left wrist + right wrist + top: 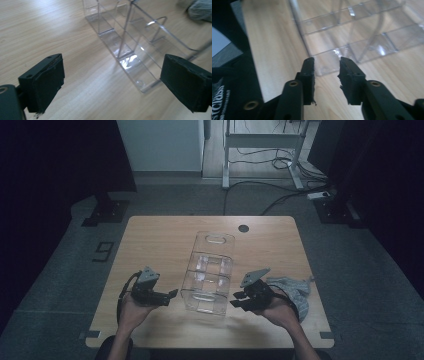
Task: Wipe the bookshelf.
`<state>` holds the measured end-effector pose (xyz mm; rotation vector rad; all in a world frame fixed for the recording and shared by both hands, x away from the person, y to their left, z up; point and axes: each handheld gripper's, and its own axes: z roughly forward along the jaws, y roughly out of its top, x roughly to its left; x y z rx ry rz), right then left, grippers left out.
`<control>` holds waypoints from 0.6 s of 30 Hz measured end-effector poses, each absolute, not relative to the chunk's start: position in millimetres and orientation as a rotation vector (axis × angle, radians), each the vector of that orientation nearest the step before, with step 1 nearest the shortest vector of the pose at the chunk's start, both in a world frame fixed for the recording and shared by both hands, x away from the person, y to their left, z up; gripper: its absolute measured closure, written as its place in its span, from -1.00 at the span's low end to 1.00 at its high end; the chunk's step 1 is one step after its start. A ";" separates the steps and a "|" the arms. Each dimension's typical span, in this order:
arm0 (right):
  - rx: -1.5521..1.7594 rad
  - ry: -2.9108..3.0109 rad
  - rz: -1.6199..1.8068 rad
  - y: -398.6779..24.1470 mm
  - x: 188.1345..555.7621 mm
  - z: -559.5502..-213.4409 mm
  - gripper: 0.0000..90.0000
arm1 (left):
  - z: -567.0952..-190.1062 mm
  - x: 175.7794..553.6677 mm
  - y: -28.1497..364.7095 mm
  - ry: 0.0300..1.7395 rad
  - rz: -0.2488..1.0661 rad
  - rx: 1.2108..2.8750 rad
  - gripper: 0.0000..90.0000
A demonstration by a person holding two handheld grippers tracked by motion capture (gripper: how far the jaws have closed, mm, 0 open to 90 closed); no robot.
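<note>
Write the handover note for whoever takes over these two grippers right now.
Left gripper: jaws wide open, nothing between them, just left of the clear organizer bin.
Right gripper: jaws partly open, nothing held, at the bin's near right corner.
The bin stands mid-table with nothing in its compartments; the grey cloth lies bunched to its right, by the right hand.
Done: nothing in the bin.
Left: likely pick up the cloth and put it in.

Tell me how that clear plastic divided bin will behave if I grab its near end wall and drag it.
The clear plastic bin looks rigid and thin-walled, so it should hold its shape, though a hard squeeze might crack it. It holds nothing, so it is probably light and may skate on the smooth wooden table. Its glossy wall could slip between the fingers.
</note>
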<state>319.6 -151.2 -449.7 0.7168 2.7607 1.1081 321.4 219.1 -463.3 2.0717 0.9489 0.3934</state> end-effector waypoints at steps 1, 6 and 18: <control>0.733 2.748 1.107 -153.8 321.0 -449.4 0.38 | -462.5 318.4 219.2 0.939 0.388 2.067 -0.84; 0.777 2.700 1.093 -158.9 330.7 -450.7 0.25 | -459.8 309.3 215.7 0.895 0.383 2.067 -0.68; 0.801 2.657 1.087 -140.0 361.5 -456.9 0.09 | -459.7 304.7 199.5 0.802 0.355 2.094 -0.25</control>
